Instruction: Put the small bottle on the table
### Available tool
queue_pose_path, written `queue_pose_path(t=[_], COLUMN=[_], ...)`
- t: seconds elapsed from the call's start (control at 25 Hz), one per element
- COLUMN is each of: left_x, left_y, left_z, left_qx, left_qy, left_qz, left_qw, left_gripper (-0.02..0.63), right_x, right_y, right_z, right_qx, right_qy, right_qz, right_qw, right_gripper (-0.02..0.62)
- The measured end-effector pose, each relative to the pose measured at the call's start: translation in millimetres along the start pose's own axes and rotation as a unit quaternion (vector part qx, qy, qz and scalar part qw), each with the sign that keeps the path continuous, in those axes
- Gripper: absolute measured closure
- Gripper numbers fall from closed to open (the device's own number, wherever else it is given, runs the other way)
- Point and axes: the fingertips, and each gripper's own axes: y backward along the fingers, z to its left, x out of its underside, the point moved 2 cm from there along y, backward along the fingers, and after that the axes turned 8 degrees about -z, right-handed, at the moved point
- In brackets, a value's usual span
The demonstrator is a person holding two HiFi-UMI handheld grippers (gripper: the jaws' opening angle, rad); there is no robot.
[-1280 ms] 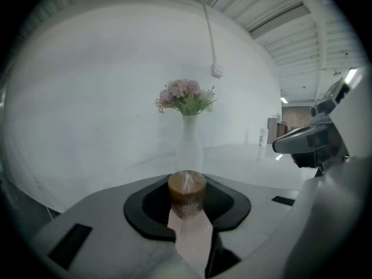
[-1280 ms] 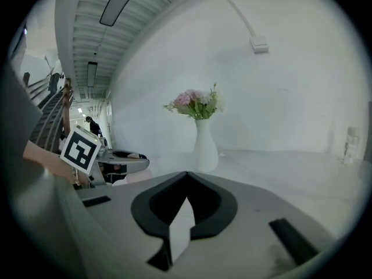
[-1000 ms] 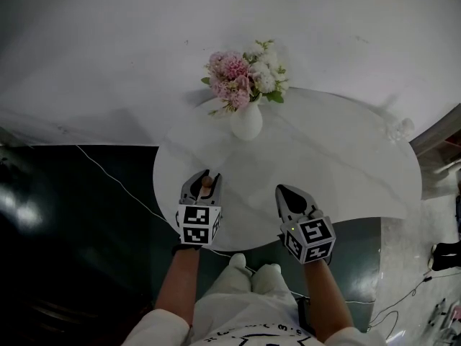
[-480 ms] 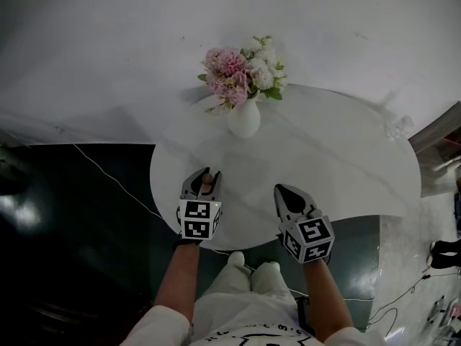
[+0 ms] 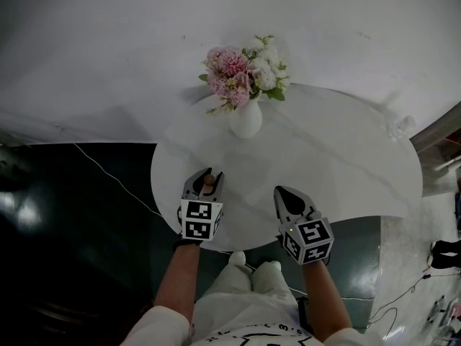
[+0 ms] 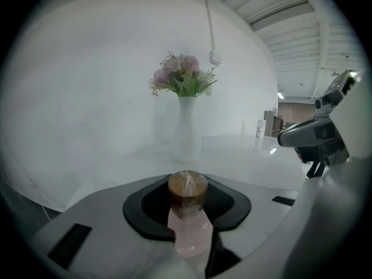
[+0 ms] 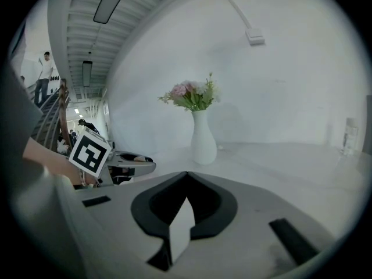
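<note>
My left gripper [image 5: 208, 176] pinched the small pink cork-capped bottle [image 6: 188, 205] over the round white table [image 5: 346, 164]. The right gripper [image 5: 282, 192] sat closed, empty. Next I'd lower and release.

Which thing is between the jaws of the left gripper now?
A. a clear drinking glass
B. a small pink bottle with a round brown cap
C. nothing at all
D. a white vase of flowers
B: in the left gripper view the small pink bottle with a round brown cap sits clamped between the jaws of the left gripper.
</note>
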Motion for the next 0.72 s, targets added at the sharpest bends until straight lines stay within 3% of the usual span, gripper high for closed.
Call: queue_pose_path(t=[0.4,0.64,0.72], left_x=[-0.4,-4.3,-6.5], left_y=[-0.9,-1.3,0.9], left_z=[0.8,-4.6,-4.6], left_qx=[-0.01,-0.004,-0.009], left_qy=[0.004,-0.006,-0.002], left_qz=[-0.005,-0.008,-0.011], left_qw=[0.9999,0.9999,0.9999], left_gripper=[0.465,0.256,0.238], right_x=[-3.8,-5.5,-8.6], right_y=[-1.8,2.7,4.6], right_z=[4.6,7.8,8.7], right_qx=[-0.008,-0.014,-0.017], right_qy=[0.007,0.009,0.012], right_qz=[0.001,-0.001,-0.004], right_qw=[1.0,1.0,1.0], right_gripper=[0.6,0.6,0.6])
